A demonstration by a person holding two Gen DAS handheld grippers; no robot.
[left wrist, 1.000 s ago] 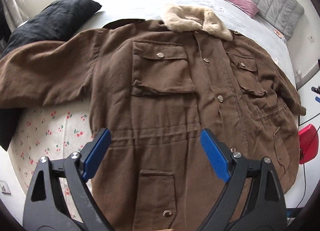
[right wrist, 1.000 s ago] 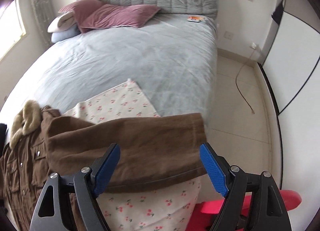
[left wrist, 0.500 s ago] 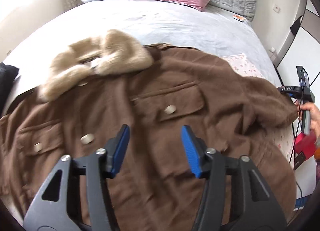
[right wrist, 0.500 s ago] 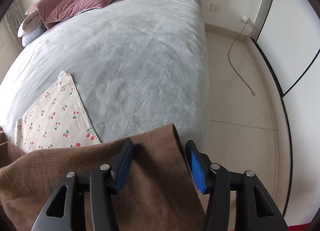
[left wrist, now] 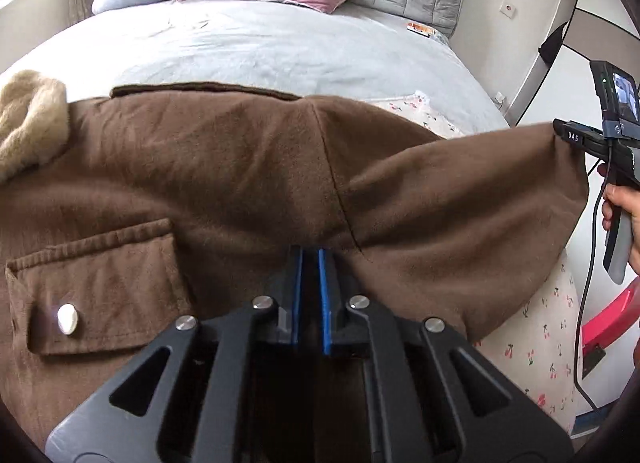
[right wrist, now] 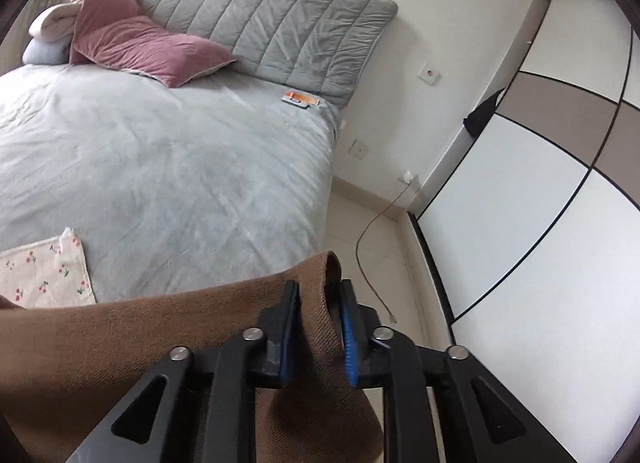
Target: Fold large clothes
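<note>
A large brown jacket (left wrist: 208,167) with a tan fur collar (left wrist: 28,119) lies spread on the bed, front up, with a buttoned chest pocket (left wrist: 92,287). My left gripper (left wrist: 310,263) is shut on the jacket fabric near the sleeve seam under the armpit. The right sleeve (left wrist: 472,215) is lifted and stretched out to the right. My right gripper (right wrist: 316,303) is shut on the sleeve cuff (right wrist: 320,295) and holds it above the bed's edge. The right gripper also shows in the left wrist view (left wrist: 576,139), held by a hand at the cuff.
The bed has a grey cover (right wrist: 168,167), pink pillows (right wrist: 136,47) and a grey headboard (right wrist: 280,23). A cherry-print cloth (right wrist: 44,275) lies under the jacket. A small orange item (right wrist: 300,99) sits near the headboard. A cable (right wrist: 376,231) runs on the floor by the wardrobe (right wrist: 540,199).
Both grippers closed: the left on the jacket near the armpit seam, the right on the sleeve cuff. The sleeve has been lifted off the bed and pulled taut.
</note>
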